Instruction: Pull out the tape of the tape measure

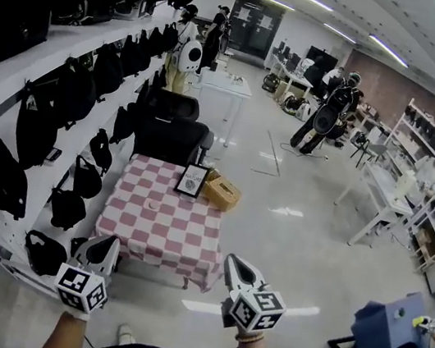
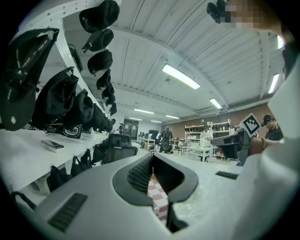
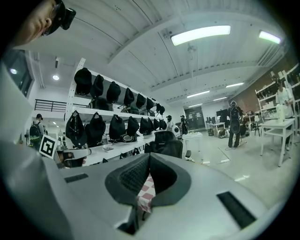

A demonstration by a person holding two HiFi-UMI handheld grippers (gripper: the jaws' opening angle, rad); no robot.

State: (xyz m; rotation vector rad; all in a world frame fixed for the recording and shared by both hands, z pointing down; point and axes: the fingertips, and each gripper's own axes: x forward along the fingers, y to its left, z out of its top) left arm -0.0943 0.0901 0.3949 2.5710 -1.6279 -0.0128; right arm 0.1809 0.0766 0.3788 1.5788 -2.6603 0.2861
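Tape measure not discernible; presumably on the checked counter well ahead. Left tool and right tool both closed, empty. Risk: reaching it with jaws unopened would knock it away rather than grip.

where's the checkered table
In the head view the checkered table stands left of centre, beside the wall shelves, with a black chair at its far end.
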